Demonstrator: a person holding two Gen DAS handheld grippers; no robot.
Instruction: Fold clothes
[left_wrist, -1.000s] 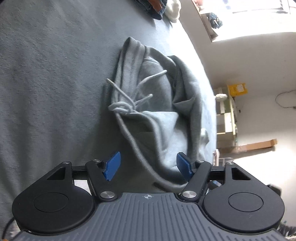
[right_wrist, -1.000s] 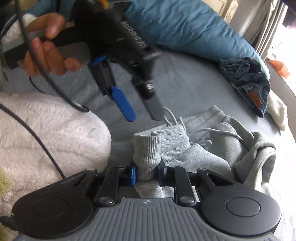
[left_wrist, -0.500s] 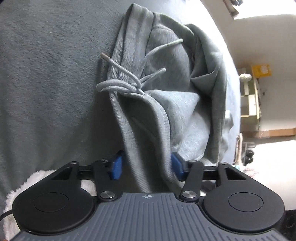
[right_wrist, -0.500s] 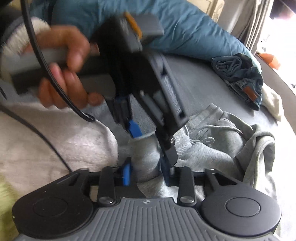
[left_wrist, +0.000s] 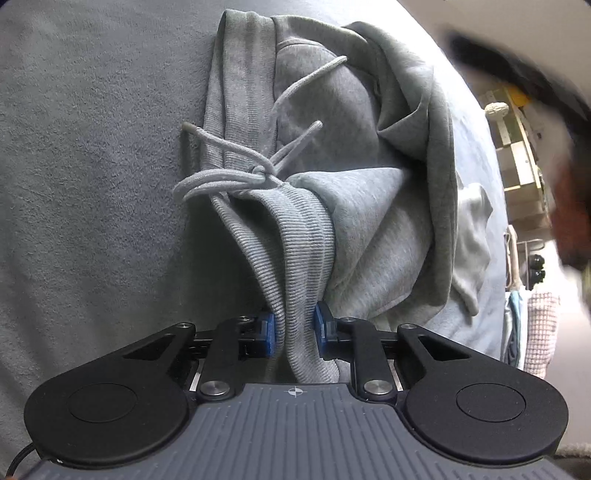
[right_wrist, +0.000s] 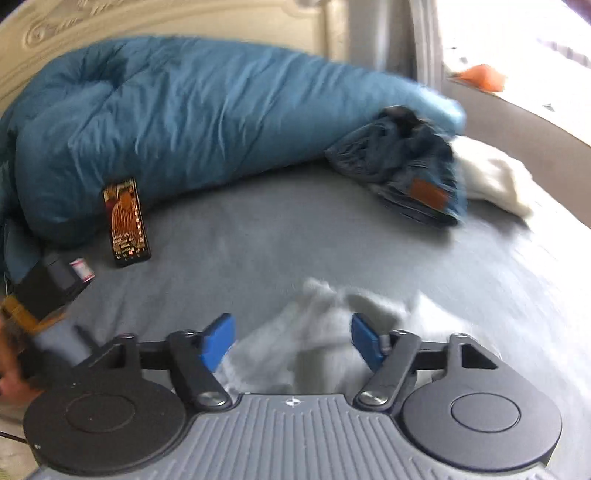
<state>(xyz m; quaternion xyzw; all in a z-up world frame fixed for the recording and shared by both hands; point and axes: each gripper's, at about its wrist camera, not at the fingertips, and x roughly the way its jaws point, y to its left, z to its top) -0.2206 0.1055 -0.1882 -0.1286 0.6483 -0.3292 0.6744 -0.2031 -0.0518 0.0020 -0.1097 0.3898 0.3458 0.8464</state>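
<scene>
My left gripper (left_wrist: 294, 334) has just been closing, and its blue fingers (left_wrist: 266, 333) now pinch the ribbed waistband (left_wrist: 295, 266) of a pair of grey sweatpants (left_wrist: 369, 177). The band runs up from between the pads as a thick, bunched strip. Above it the sweatpants lie crumpled on the grey bed cover (left_wrist: 92, 184), with the knotted drawstring (left_wrist: 229, 173) looping out to the left onto the cover. A pale pocket lining (left_wrist: 472, 221) shows at the right side of the heap. At the upper right edge of the left wrist view there is a dark blurred shape I cannot identify.

My right gripper (right_wrist: 291, 341) has just been opening, and its blue fingers (right_wrist: 218, 341) stand wide apart. Blurred pale grey fabric (right_wrist: 317, 332) lies below and between them, but the pads do not press on it. The whole right wrist view is smeared with motion.

Farther back on the bed, a rolled blue duvet (right_wrist: 192, 118) lies along a carved cream headboard (right_wrist: 147, 18). A phone (right_wrist: 126, 221) with a lit screen leans against the duvet. To the right, crumpled blue jeans (right_wrist: 406, 173) sit beside a white garment (right_wrist: 495, 181). A small dark box (right_wrist: 55, 284) lies at the left edge.
</scene>
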